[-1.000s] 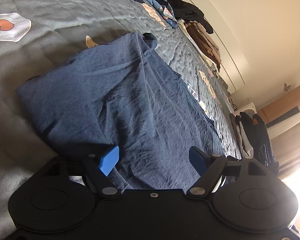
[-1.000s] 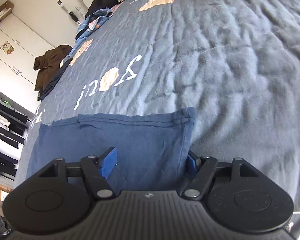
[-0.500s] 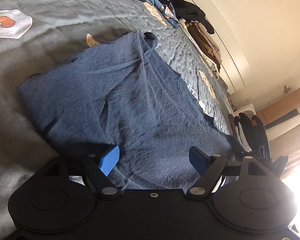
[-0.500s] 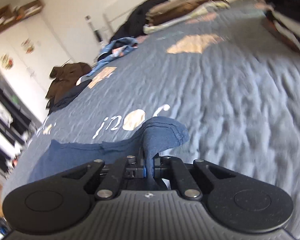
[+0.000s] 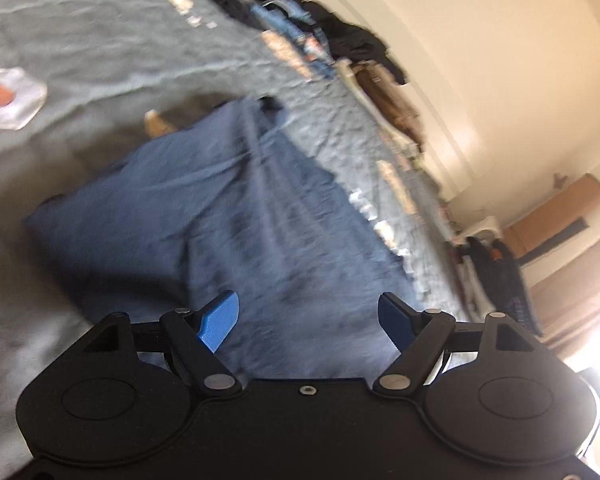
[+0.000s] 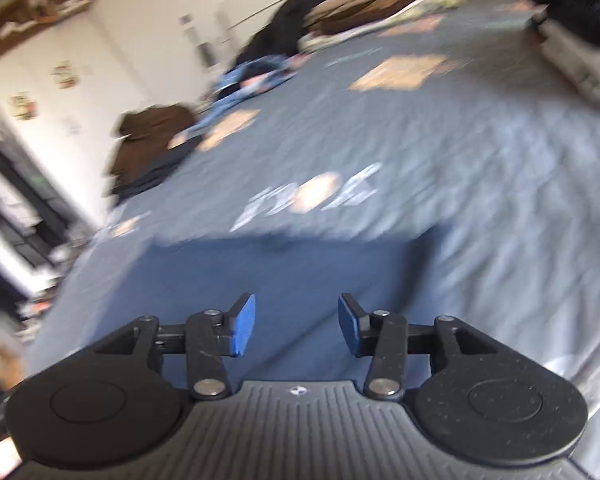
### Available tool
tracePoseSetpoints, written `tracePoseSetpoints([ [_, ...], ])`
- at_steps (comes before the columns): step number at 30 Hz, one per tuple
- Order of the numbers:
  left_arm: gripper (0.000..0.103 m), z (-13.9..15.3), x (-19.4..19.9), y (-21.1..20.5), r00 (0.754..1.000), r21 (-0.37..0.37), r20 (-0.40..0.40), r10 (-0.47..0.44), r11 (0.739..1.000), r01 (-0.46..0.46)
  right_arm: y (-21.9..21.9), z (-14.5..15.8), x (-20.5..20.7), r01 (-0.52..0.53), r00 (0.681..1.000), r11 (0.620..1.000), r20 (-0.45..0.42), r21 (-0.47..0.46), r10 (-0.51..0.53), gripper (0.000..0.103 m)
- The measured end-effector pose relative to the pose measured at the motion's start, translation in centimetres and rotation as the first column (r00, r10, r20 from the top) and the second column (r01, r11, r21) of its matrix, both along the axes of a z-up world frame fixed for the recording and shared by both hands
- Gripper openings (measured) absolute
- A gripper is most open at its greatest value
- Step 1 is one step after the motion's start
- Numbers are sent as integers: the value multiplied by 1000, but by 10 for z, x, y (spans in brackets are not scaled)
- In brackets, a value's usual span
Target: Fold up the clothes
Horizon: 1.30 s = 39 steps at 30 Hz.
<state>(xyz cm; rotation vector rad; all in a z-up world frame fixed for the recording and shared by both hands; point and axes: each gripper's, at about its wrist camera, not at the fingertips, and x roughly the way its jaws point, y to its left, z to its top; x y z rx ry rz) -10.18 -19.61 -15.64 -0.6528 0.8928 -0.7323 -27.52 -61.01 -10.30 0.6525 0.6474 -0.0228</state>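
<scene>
1. Shirt — a dark blue garment lying on the bed, folded into a rough rectangle with creases running along its length; both views are motion-blurred.
2. In the right wrist view the shirt shows a straight far edge and a squared far-right corner against the grey-blue bedspread.
3. Left gripper — jaws spread wide, nothing between them; the blue pads stand over the near part of the shirt. Whether they touch the cloth cannot be told.
4. Right gripper — jaws parted with a clear gap, holding nothing; the shirt fills the space seen between and beyond its pads.
5. Bedspread print — white lettering with a tan disc just beyond the shirt's far edge; a white patch with a red heart well apart from the shirt, to the left in the left wrist view.
6. Clothes piles lie along the far side of the bed by the wall; a brown garment and a light blue one lie toward the bed's far-left edge in the right wrist view.
</scene>
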Motion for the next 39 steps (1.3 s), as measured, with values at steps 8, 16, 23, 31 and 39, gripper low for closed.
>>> tracePoseSetpoints([
  [8, 76, -9, -4, -2, 998, -26, -51, -37, 999, 36, 58, -74, -61, 122, 987, 961, -130, 248, -92, 44],
  [16, 70, -16, 8, 23, 994, 45, -82, 72, 997, -69, 41, -75, -129, 297, 950, 944, -148, 143, -276, 40],
  [23, 67, -20, 16, 50, 981, 60, -102, 167, 985, -162, 49, -67, -145, 326, 932, 945, -175, 20, -317, 40],
  [31, 67, 13, 16, 77, 968, 59, -20, 250, 967, -249, 64, -28, -144, 364, 930, 931, -54, -13, -364, 47],
  [39, 68, 15, -1, 86, 965, 190, 23, 260, 947, -259, 119, 4, -23, 63, 993, 965, -82, -253, -87, 70],
])
